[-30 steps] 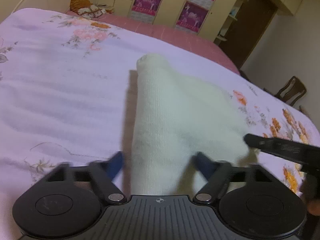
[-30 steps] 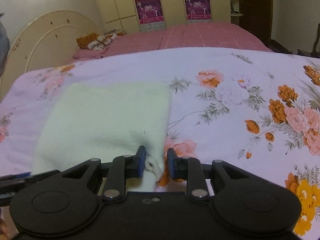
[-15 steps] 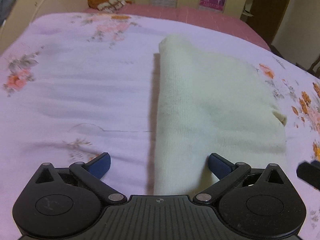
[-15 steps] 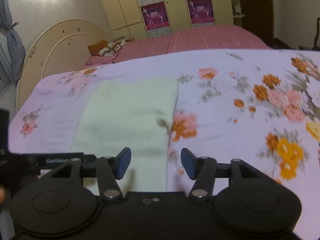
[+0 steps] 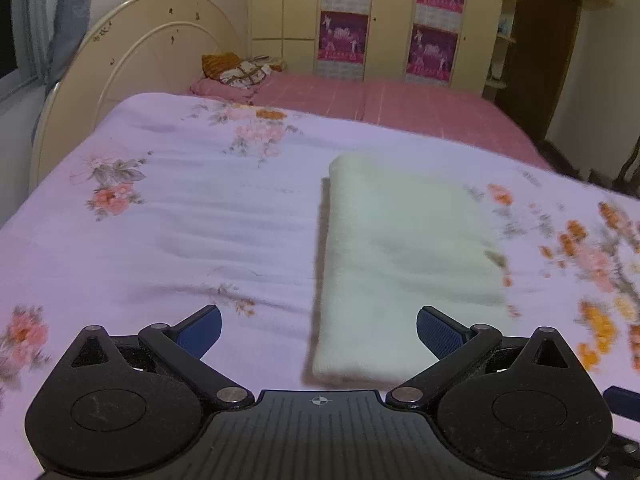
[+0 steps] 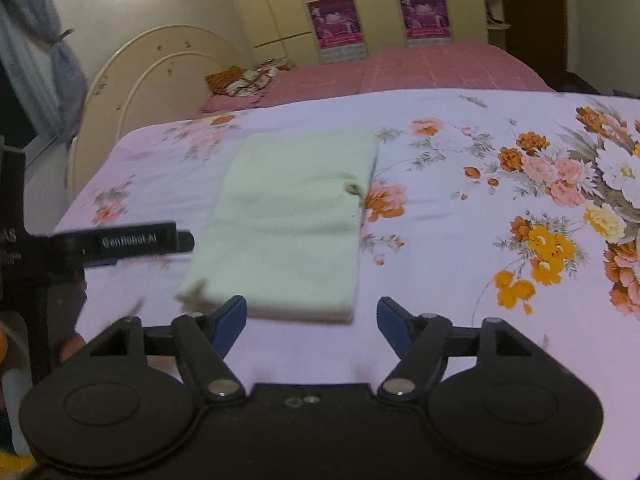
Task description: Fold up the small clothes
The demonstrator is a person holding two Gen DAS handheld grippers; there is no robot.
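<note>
A pale cream knitted garment (image 5: 400,256) lies folded into a long rectangle on the floral bedsheet (image 5: 180,220). In the left wrist view my left gripper (image 5: 318,330) hovers above the near end of the fold, jaws wide open, nothing between them. The right wrist view shows the same garment (image 6: 296,216) ahead and a little to the left. My right gripper (image 6: 312,318) is raised short of its near edge; its jaws are opening and empty. The left gripper's black body (image 6: 132,240) shows at the left of that view.
The lilac sheet with orange and pink flowers (image 6: 540,240) spreads to the right. A pink bed (image 5: 380,100) with patterned pillows (image 5: 244,68) lies behind. A cream headboard (image 5: 132,64), a wardrobe with posters (image 5: 392,20) and a dark doorway (image 5: 536,40) stand at the back.
The right gripper let go of the garment's near corner and opened. Both grippers pulled back and rose away from the garment, which now lies flat and folded.
</note>
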